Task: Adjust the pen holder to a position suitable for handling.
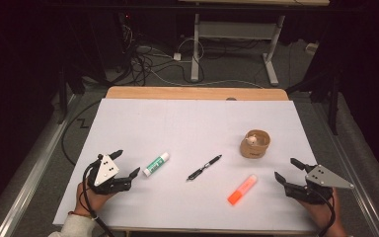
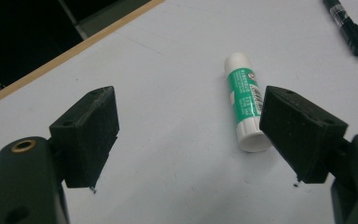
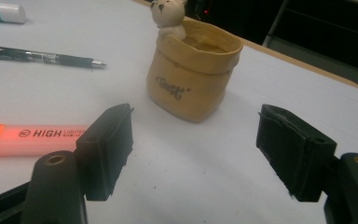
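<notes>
Lying across the white table [image 1: 192, 123] in the high view are a glue stick [image 1: 156, 164], a black pen [image 1: 205, 167], an orange highlighter [image 1: 242, 189] and a tan cup [image 1: 255, 143]; nothing is blocking them. The left gripper [image 1: 127, 163] and right gripper [image 1: 285, 170] are resting wide open and empty.

In the left gripper view, the green-and-white glue stick [image 2: 245, 100] is lying just beside one jaw, possibly touching it.

In the right gripper view, the cup [image 3: 193, 77], carrying a small bear figure [image 3: 168, 16], is standing upright beyond the jaws, the highlighter [image 3: 32, 138] beside them.
</notes>
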`<state>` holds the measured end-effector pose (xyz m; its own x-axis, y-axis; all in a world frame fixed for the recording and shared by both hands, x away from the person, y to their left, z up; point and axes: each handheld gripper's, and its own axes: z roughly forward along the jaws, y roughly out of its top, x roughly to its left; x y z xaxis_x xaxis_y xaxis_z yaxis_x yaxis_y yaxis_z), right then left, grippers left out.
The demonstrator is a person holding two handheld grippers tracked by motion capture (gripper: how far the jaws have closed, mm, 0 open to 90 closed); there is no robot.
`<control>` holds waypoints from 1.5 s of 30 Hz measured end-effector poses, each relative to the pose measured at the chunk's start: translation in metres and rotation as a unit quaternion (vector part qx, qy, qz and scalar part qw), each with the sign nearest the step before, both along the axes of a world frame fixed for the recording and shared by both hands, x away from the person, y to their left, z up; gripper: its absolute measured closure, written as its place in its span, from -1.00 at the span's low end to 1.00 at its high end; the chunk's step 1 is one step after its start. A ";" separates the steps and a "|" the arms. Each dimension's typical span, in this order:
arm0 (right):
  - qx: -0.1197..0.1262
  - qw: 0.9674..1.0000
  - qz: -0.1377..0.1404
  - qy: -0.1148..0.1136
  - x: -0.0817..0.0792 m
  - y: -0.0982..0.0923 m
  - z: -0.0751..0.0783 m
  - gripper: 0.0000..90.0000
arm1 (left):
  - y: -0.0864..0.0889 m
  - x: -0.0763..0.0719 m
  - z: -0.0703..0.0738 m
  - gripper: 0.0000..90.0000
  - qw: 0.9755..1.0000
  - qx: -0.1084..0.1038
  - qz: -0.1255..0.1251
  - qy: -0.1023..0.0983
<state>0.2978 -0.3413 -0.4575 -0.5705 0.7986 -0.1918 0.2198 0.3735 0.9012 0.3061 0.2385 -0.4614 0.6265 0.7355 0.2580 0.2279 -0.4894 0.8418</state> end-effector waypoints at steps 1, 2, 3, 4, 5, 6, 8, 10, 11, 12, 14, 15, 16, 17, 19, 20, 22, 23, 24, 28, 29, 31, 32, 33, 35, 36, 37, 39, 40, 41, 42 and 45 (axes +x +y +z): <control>-0.001 1.000 0.001 0.003 0.001 0.001 -0.001 -0.38 | 0.000 0.000 0.000 -0.58 1.000 0.001 -0.001 0.000; -0.003 1.000 0.002 0.003 0.002 0.001 -0.002 -0.38 | -0.001 0.000 0.000 -0.58 1.000 0.002 -0.002 0.001; -0.001 1.000 0.002 0.007 0.002 0.001 -0.002 -0.38 | -0.001 0.000 -0.001 -0.58 1.000 0.003 -0.002 0.002; 0.000 1.000 0.001 0.011 0.003 0.001 -0.003 -0.38 | -0.001 0.000 -0.001 -0.58 1.000 0.003 -0.002 0.002; 0.001 1.000 0.000 0.011 0.004 0.000 -0.003 -0.38 | -0.002 0.000 -0.001 -0.57 1.000 0.005 -0.001 0.001; 0.004 1.000 0.001 0.012 0.005 0.000 -0.003 -0.38 | -0.002 -0.001 -0.002 -0.58 1.000 0.006 -0.001 0.004; 0.003 1.000 0.003 0.012 0.007 0.000 -0.002 -0.38 | -0.002 -0.001 -0.002 -0.57 1.000 0.008 -0.001 0.004; -0.001 1.000 0.003 0.009 0.010 0.000 0.001 -0.38 | -0.001 -0.003 -0.002 -0.57 1.000 0.014 -0.002 0.006; -0.001 1.000 0.005 0.007 0.011 0.000 0.002 -0.38 | -0.001 -0.003 -0.002 -0.57 1.000 0.014 -0.002 0.006; 0.001 1.000 0.005 0.008 0.011 0.000 0.003 -0.38 | -0.001 -0.003 -0.002 -0.57 1.000 0.011 -0.001 0.006; -0.002 1.000 0.011 0.010 0.016 0.000 0.007 -0.34 | -0.001 -0.004 -0.003 -0.57 1.000 0.011 0.000 0.006; -0.004 1.000 0.015 0.015 0.018 0.000 0.010 -0.33 | -0.001 -0.006 -0.003 -0.57 1.000 0.013 -0.001 0.008; -0.005 1.000 0.019 0.017 0.020 0.001 0.013 -0.32 | -0.001 -0.007 -0.004 -0.57 1.000 0.014 -0.001 0.009; -0.003 1.000 0.022 0.016 0.022 0.003 0.017 -0.32 | -0.001 -0.007 -0.004 -0.57 1.000 0.013 -0.002 0.010; -0.005 0.999 0.035 0.013 0.026 0.007 0.024 -0.31 | -0.001 -0.007 -0.004 -0.57 1.000 0.016 -0.002 0.010; -0.012 0.999 0.041 0.011 0.027 0.011 0.027 -0.31 | -0.001 -0.007 -0.004 -0.57 1.000 0.016 -0.001 0.010; -0.026 0.998 0.053 0.012 0.031 0.018 0.034 -0.28 | -0.001 -0.007 -0.004 -0.57 1.000 0.013 -0.001 0.010; -0.032 0.998 0.060 0.016 0.034 0.022 0.037 -0.27 | -0.001 -0.007 -0.004 -0.57 1.000 0.013 -0.001 0.010; -0.037 0.997 0.066 0.016 0.037 0.026 0.040 -0.27 | -0.001 -0.007 -0.004 -0.57 1.000 0.013 -0.001 0.011; -0.066 0.994 0.073 0.040 0.056 0.042 0.050 -0.22 | -0.001 -0.007 -0.005 -0.57 1.000 0.014 -0.003 0.013; -0.074 0.993 0.078 0.048 0.061 0.046 0.052 -0.22 | -0.002 -0.008 -0.005 -0.57 1.000 0.015 -0.003 0.013; -0.092 0.990 0.087 0.060 0.070 0.053 0.056 -0.18 | -0.002 -0.008 -0.005 -0.57 1.000 0.015 -0.003 0.013; -0.097 0.989 0.091 0.071 0.074 0.056 0.057 -0.18 | -0.002 -0.008 -0.005 -0.57 1.000 0.015 -0.003 0.014; -0.098 0.987 0.096 0.087 0.080 0.058 0.058 -0.16 | -0.002 -0.007 -0.005 -0.57 1.000 0.017 -0.004 0.015; -0.113 0.983 0.097 0.111 0.091 0.061 0.057 -0.12 | -0.002 -0.007 -0.006 -0.57 1.000 0.019 -0.005 0.016; -0.120 0.981 0.092 0.120 0.096 0.062 0.057 -0.11 | -0.003 -0.007 -0.006 -0.57 1.000 0.020 -0.006 0.017; -0.122 0.979 0.091 0.132 0.101 0.064 0.056 -0.10 | -0.003 -0.007 -0.006 -0.57 1.000 0.020 -0.007 0.017; -0.123 0.976 0.091 0.152 0.108 0.065 0.053 -0.07 | -0.003 -0.007 -0.007 -0.57 1.000 0.021 -0.007 0.018; -0.125 0.974 0.092 0.163 0.112 0.066 0.051 -0.07 | -0.003 -0.007 -0.007 -0.57 1.000 0.020 -0.007 0.018; -0.125 0.973 0.092 0.173 0.115 0.067 0.049 -0.05 | -0.003 -0.007 -0.007 -0.57 1.000 0.020 -0.008 0.019; -0.125 0.971 0.093 0.180 0.117 0.068 0.048 -0.03 | -0.003 -0.007 -0.007 -0.57 1.000 0.020 -0.008 0.018; -0.129 0.966 0.094 0.202 0.125 0.071 0.040 0.00 | -0.003 -0.008 -0.008 -0.57 1.000 0.018 -0.007 0.025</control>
<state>0.4228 -0.2708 -0.4171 -0.7703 0.6294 -0.1019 0.4414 0.6417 0.6272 0.2982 0.2350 -0.4693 0.6498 0.7166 0.2532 0.2610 -0.5233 0.8112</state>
